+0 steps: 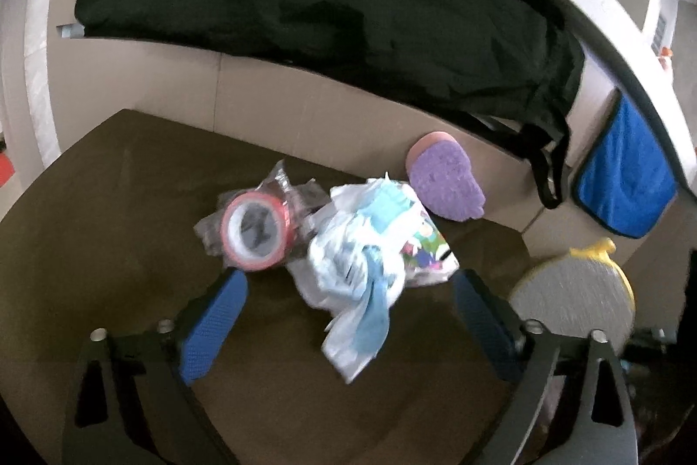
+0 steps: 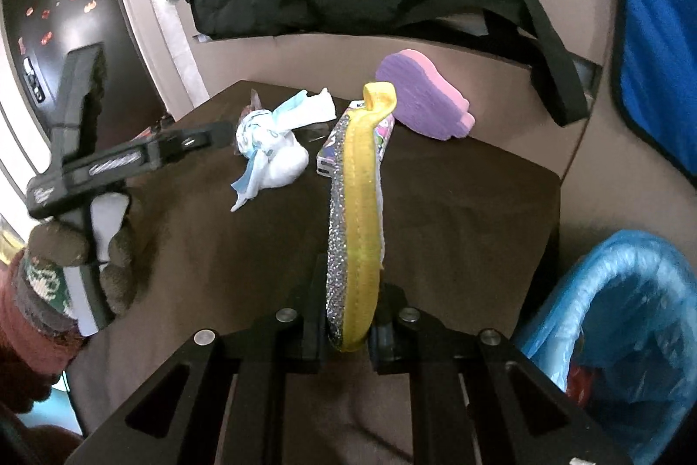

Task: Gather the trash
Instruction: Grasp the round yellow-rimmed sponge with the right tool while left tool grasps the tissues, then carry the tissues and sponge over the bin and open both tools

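The right gripper [image 2: 348,317] clamps a yellow-and-silver scrubber [image 2: 355,212] upright above the brown table [image 2: 457,212]; the left gripper [image 1: 348,290], fingers spread wide, frames crumpled white-and-blue trash [image 1: 370,247]. A blue-lined bin [image 2: 610,317] sits at four o'clock.

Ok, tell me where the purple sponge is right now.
The purple sponge leans against the cardboard wall at the table's far edge, beyond the crumpled white wrapper; in the left wrist view it sits right of centre.
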Tool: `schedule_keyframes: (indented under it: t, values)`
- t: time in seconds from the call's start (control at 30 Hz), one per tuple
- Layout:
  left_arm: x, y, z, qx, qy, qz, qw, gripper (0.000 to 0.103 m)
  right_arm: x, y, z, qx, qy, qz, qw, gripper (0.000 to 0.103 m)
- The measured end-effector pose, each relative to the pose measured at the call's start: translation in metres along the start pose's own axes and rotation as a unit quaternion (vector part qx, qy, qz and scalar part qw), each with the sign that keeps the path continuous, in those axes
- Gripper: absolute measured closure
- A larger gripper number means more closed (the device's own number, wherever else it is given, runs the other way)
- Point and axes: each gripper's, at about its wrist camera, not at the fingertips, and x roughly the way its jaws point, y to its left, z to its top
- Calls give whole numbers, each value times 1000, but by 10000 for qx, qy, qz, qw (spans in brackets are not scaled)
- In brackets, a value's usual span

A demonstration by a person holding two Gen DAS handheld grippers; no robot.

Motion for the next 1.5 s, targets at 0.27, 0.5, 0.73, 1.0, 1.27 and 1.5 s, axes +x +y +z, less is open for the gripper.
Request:
schedule_keyframes:
  t: [0.27,0.5,0.73,1.0,1.27,1.5]
  values:
    - [44,0,3,-455,474,126,9978,42,4,0,-14,30,46,169,9998,90]
    - [-3,19,-10,-761,52,111,9970,54,-2,0,-17,45,-32,270,9996,90]
    - [-64,30,-24,-510,-344,613,9962,54,-7,14,-13,1,-95,487,9988,90]
    - [-111,21,-44,-311,-505,321,9977,54,-18,37,-7,-242,-225,462,9984,90]
    - [-123,17,-54,-333,-559,300,9974,54,-39,43,-8,-340,-414,276,9982,90]
    - [-133,-24,-55,79,-699,197,9973,54,-69,33,-9,-221,-722,94,9971,90]
